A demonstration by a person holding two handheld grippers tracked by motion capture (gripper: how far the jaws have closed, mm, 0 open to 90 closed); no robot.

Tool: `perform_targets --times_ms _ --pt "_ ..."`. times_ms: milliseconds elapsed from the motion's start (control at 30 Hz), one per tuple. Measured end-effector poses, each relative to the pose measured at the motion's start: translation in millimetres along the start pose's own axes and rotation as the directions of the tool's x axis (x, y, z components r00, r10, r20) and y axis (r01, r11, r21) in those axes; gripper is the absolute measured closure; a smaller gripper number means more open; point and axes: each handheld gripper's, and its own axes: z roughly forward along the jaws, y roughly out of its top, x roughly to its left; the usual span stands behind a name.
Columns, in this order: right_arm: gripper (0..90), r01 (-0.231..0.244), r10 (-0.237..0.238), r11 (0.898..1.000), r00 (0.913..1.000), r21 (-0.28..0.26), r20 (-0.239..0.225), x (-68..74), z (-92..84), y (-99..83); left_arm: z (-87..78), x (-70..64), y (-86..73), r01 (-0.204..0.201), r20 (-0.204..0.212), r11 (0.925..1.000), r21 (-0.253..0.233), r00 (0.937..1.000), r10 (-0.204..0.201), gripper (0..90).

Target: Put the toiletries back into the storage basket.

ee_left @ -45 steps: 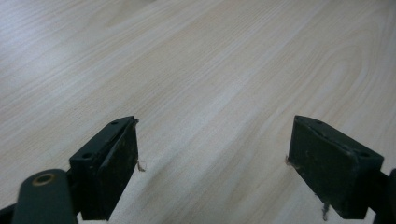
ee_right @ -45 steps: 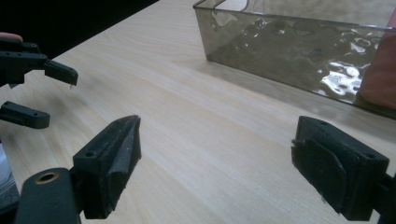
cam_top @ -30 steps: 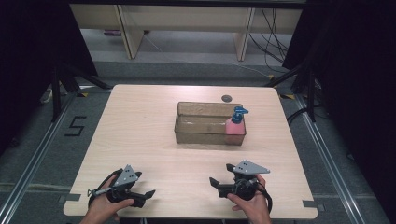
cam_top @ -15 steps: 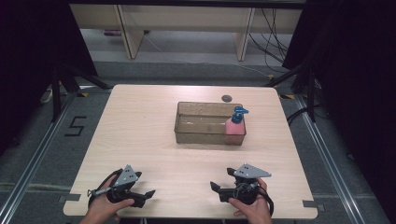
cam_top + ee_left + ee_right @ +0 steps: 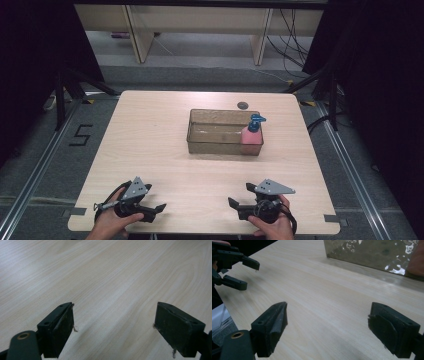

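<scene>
Pale wood-grain table fills the middle of the scene, with dark floor around it. Toward its far side stands a clear tub, and a pink soap bottle with a blue pump stands upright in the tub's right end. Both grippers sit low at the near edge — the left gripper and the right gripper well apart, each with jaws spread wide and nothing between them, far from the tub.

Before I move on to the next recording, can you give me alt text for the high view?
A person holds the left tool and right tool open and empty at a wooden table's near edge. Farther back, a clear bin holds a pink pump bottle.
</scene>
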Motion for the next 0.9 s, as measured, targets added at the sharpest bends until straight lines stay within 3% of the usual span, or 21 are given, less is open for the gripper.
perform_targets --times_ms 67,200,233,267,400,767,800,833,900 --pt "16.3 -0.024 0.024 1.000 0.9996 0.002 -0.017 0.8 -0.8 -1.3 0.1 0.0 0.0 0.001 0.000 1.0000 0.000 1.0000 -0.001 15.4" --pt "16.3 -0.017 0.017 1.000 0.9998 0.005 -0.011 1.4 -3.5 -2.9 0.1 0.0 -0.1 0.001 0.001 1.0000 0.001 1.0000 -0.001 15.4" --pt "16.2 -0.046 0.046 0.999 0.9989 0.011 -0.007 3.7 -5.2 -3.3 0.1 -0.1 -0.1 0.002 0.001 1.0000 0.000 1.0000 -0.002 15.4" --pt "16.2 -0.007 0.007 1.000 1.0000 0.001 0.004 0.9 -5.6 -3.5 0.1 0.2 -0.1 0.000 0.000 1.0000 0.000 1.0000 0.000 15.4" --pt "16.2 -0.029 0.029 1.000 0.9994 -0.005 -0.018 1.5 -6.7 -5.1 0.1 -0.2 -0.2 0.003 0.001 1.0000 0.001 1.0000 -0.003 15.4" --pt "16.2 -0.010 0.010 1.000 0.9998 -0.016 0.016 -0.1 -13.4 -9.4 0.0 0.2 -0.2 0.000 0.000 1.0000 -0.001 1.0000 0.000 15.4" --pt "16.2 -0.014 0.014 1.000 0.9999 -0.011 0.008 -0.1 -13.5 -9.8 -0.1 0.4 -0.1 -0.002 -0.001 1.0000 -0.001 1.0000 0.002 15.4" --pt "16.3 -0.064 0.064 0.998 0.9980 0.004 0.007 3.4 -13.9 -10.2 0.0 0.3 -0.2 -0.001 -0.001 1.0000 -0.002 1.0000 0.001 15.4" --pt "16.2 -0.030 0.030 0.999 0.9995 -0.014 0.005 0.7 -12.7 -10.6 0.0 0.1 -0.2 0.000 0.000 1.0000 0.000 1.0000 0.000 15.4"
